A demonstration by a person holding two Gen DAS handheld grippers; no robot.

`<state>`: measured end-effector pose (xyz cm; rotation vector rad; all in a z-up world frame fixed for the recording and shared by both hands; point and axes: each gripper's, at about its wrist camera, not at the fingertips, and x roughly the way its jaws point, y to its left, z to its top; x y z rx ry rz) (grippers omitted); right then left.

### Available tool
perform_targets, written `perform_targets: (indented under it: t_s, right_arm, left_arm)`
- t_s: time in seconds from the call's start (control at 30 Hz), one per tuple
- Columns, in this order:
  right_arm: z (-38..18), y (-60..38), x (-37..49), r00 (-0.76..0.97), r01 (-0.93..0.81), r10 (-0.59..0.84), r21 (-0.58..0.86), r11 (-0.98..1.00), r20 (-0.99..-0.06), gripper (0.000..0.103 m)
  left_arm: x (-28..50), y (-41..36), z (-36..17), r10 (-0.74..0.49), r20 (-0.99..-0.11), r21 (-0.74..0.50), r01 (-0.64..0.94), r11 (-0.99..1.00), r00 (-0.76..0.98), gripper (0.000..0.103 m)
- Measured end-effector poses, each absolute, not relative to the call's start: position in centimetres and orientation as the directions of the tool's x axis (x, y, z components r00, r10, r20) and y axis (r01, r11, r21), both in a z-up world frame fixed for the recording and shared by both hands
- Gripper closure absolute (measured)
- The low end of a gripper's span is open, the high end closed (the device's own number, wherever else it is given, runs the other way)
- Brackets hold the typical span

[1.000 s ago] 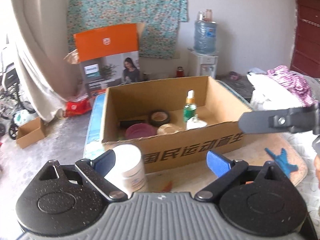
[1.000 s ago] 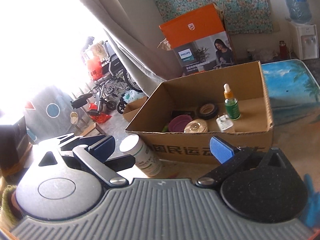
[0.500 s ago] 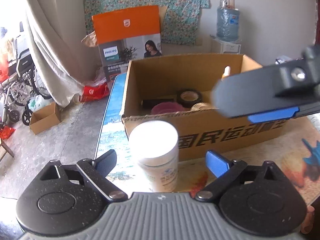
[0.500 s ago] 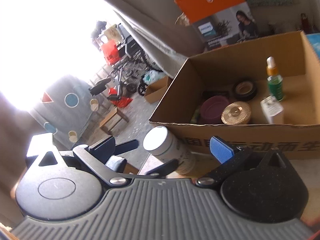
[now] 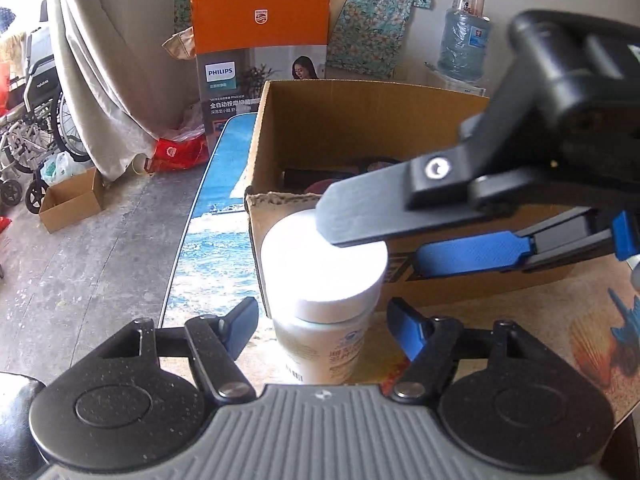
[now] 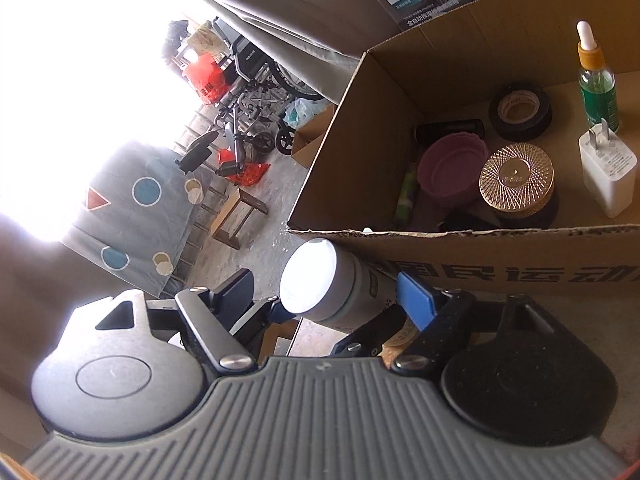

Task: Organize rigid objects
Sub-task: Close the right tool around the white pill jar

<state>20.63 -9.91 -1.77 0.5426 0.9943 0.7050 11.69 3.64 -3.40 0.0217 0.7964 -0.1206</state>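
Beside cardboard box (image 5: 360, 128): white-capped bottle (image 5: 324, 300) upright, cap up; both claws closing around it, untouched.

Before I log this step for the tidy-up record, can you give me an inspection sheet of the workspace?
Surface: printed mat under the box.
Job's things: white-capped jar upright outside the cardboard box; box holds dropper bottle, tape roll, gold lid, purple bowl, white charger.
Clutter: orange carton.
Grippers: left gripper and right gripper both closing around the jar; contact unclear.
Cables: nothing seen.
Surroundings: curtain, wheelchair, water dispenser.
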Motion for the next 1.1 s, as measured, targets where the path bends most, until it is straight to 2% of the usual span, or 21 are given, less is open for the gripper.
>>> perform_targets:
  t_s: [0.17,0.23,0.43,1.1]
  right_arm:
    - [-2.3,-9.0,21.0,0.35,-0.278,0.744,0.696,0.662,-0.569,0.039]
    - [-2.5,-8.7,21.1,0.345,-0.278,0.744,0.695,0.663,-0.572,0.047]
    - [-2.9,-8.7,21.1,0.346,-0.279,0.737,0.687,0.671,-0.58,0.056]
    - [-1.4,-9.9,19.3,0.368,-0.313,0.753,0.689,0.653,-0.546,0.058]
  left_arm:
    - [12.0,3.6,-3.4,-0.099,-0.716,-0.026,0.115,0.993,0.691,0.048]
    - [12.0,3.5,-3.3,-0.098,-0.716,-0.024,0.116,0.993,0.691,0.049]
    - [11.9,3.6,-3.3,-0.096,-0.716,-0.024,0.112,0.993,0.692,0.049]
    - [10.2,3.1,-1.7,-0.084,-0.702,-0.017,0.101,0.995,0.707,0.049]
